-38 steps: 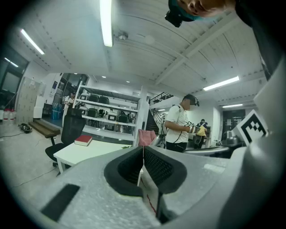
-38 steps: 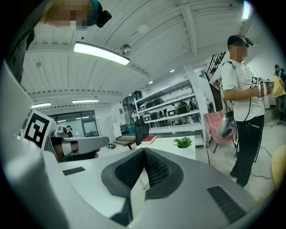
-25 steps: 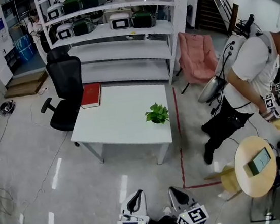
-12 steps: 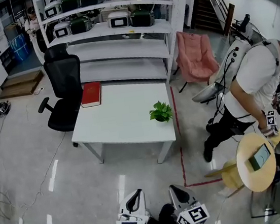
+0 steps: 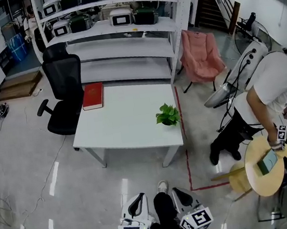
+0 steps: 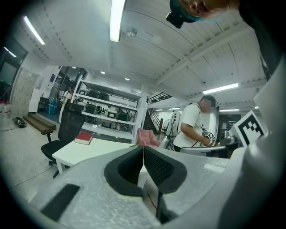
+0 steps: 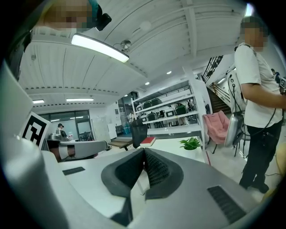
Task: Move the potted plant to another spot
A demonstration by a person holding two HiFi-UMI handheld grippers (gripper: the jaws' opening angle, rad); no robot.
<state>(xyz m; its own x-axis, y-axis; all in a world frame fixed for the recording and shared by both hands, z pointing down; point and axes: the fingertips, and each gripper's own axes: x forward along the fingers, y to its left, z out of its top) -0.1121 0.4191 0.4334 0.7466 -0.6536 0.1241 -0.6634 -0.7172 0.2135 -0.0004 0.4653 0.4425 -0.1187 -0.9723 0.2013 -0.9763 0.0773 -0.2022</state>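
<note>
At the far left, one black office chair [image 5: 63,95] stands against the left end of the white tabletop [image 5: 129,126]. One red book [image 5: 93,96] lies flat at the tabletop's far left corner. Behind both runs a white shelf rack [image 5: 124,48].

Your two grippers sit low at the bottom of the head view, close to your body and side by side, with bare floor between them and the tabletop. The left gripper [image 5: 140,198] has its fingers pressed together with nothing between them, as its own view shows plainly. One shoe [image 5: 162,187] shows between the pair. The right gripper [image 5: 177,193] is the same, its fingers meeting and empty.

The one potted plant [image 5: 168,115] stands upright on the tabletop near the right edge, towards the near corner and well apart from the book. It is well apart from both sets of fingers, ahead of the right gripper and a little to its right. No finger touches it. In the right gripper view the plant [image 7: 191,143] appears beyond the closed fingers, up and to their right, with the book [image 7: 148,141] farther left. A red tape line [image 5: 186,153] on the floor runs just past the tabletop's right edge.

Further right, one pink chair [image 5: 201,56] stands beside the rack. At the far right a person in a white shirt [image 5: 269,95] bends over one round wooden table [image 5: 265,166].
</note>
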